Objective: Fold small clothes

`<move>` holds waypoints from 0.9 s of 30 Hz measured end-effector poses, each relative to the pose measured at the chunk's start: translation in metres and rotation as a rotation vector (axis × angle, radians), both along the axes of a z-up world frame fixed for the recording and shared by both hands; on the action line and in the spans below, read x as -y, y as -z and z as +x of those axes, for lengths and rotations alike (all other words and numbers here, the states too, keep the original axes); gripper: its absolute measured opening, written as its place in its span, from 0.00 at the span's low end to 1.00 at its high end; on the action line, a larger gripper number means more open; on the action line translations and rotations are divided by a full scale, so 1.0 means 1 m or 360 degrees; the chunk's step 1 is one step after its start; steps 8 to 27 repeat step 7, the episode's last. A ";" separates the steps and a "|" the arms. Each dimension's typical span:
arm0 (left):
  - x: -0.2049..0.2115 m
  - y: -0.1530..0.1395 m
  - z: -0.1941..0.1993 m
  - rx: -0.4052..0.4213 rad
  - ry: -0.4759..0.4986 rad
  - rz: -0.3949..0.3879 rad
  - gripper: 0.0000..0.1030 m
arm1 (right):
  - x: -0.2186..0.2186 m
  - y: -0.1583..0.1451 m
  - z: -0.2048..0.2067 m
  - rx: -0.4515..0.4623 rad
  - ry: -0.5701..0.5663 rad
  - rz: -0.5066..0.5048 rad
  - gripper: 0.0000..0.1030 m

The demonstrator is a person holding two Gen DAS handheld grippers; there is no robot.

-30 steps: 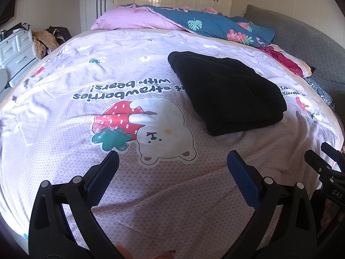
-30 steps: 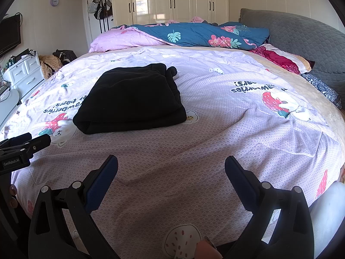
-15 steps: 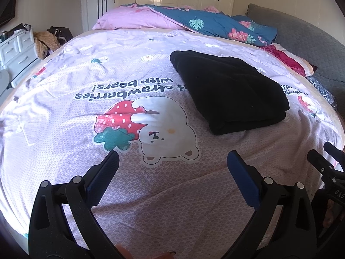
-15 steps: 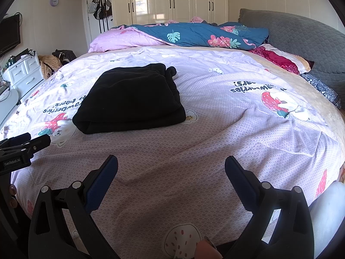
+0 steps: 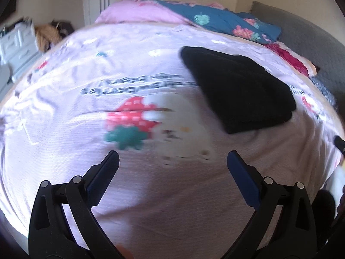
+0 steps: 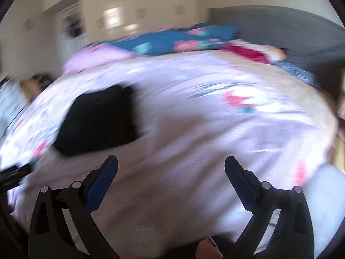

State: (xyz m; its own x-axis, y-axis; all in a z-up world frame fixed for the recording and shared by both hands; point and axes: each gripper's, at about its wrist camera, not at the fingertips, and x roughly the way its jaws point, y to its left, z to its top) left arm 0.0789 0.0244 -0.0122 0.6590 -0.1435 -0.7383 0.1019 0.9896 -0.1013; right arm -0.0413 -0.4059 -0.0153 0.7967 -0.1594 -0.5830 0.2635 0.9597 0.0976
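Garment [image 5: 237, 88]: a black one, folded into a thick rectangle, lies on the bed [image 5: 64, 129], on the lilac printed cover. In the left wrist view it sits right of the strawberry-and-bear print [image 5: 151, 125] and toward the bed's right edge, with the pillows [image 5: 140, 15] and the blue floral quilt [image 5: 220, 21] well beyond it at the head. In the right wrist view the garment [image 6: 97, 120] is on the left, about midway between the near edge and the head.

The left gripper [image 5: 172, 161] hangs over the near edge with its jaws wide and nothing between them; the cover shows through the gap. The right gripper [image 6: 171, 166] is likewise spread wide and empty over the near edge, well apart from the garment. Both views are blurred, the right one heavily, so seams and hems cannot be made out.

As a judgement: the cloth looks soft, thick and light, perhaps fleece or knit, and it should sag and bend wherever it is lifted, not hold its shape. It looks neither fragile nor slippery. The layers may slide apart if only the top one is pinched. A hold on the near corners, one gripper each, taking all layers through the rounded near edge, seems the safest. Care is needed not to catch the cover beneath.
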 end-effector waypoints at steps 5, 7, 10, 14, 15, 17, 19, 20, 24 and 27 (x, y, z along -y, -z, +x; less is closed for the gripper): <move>-0.120 -0.020 0.033 0.0051 -0.0393 0.0029 0.91 | 0.158 0.006 -0.039 -0.0078 0.0787 -0.0025 0.96; -0.182 -0.025 0.047 0.0068 -0.0624 0.0137 0.91 | 0.229 0.025 -0.068 -0.0162 0.1139 -0.0022 0.96; -0.182 -0.025 0.047 0.0068 -0.0624 0.0137 0.91 | 0.229 0.025 -0.068 -0.0162 0.1139 -0.0022 0.96; -0.182 -0.025 0.047 0.0068 -0.0624 0.0137 0.91 | 0.229 0.025 -0.068 -0.0162 0.1139 -0.0022 0.96; -0.182 -0.025 0.047 0.0068 -0.0624 0.0137 0.91 | 0.229 0.025 -0.068 -0.0162 0.1139 -0.0022 0.96; -0.182 -0.025 0.047 0.0068 -0.0624 0.0137 0.91 | 0.229 0.025 -0.068 -0.0162 0.1139 -0.0022 0.96; -0.182 -0.025 0.047 0.0068 -0.0624 0.0137 0.91 | 0.229 0.025 -0.068 -0.0162 0.1139 -0.0022 0.96; -0.182 -0.025 0.047 0.0068 -0.0624 0.0137 0.91 | 0.229 0.025 -0.068 -0.0162 0.1139 -0.0022 0.96; -0.182 -0.025 0.047 0.0068 -0.0624 0.0137 0.91 | 0.229 0.025 -0.068 -0.0162 0.1139 -0.0022 0.96; -0.182 -0.025 0.047 0.0068 -0.0624 0.0137 0.91 | 0.229 0.025 -0.068 -0.0162 0.1139 -0.0022 0.96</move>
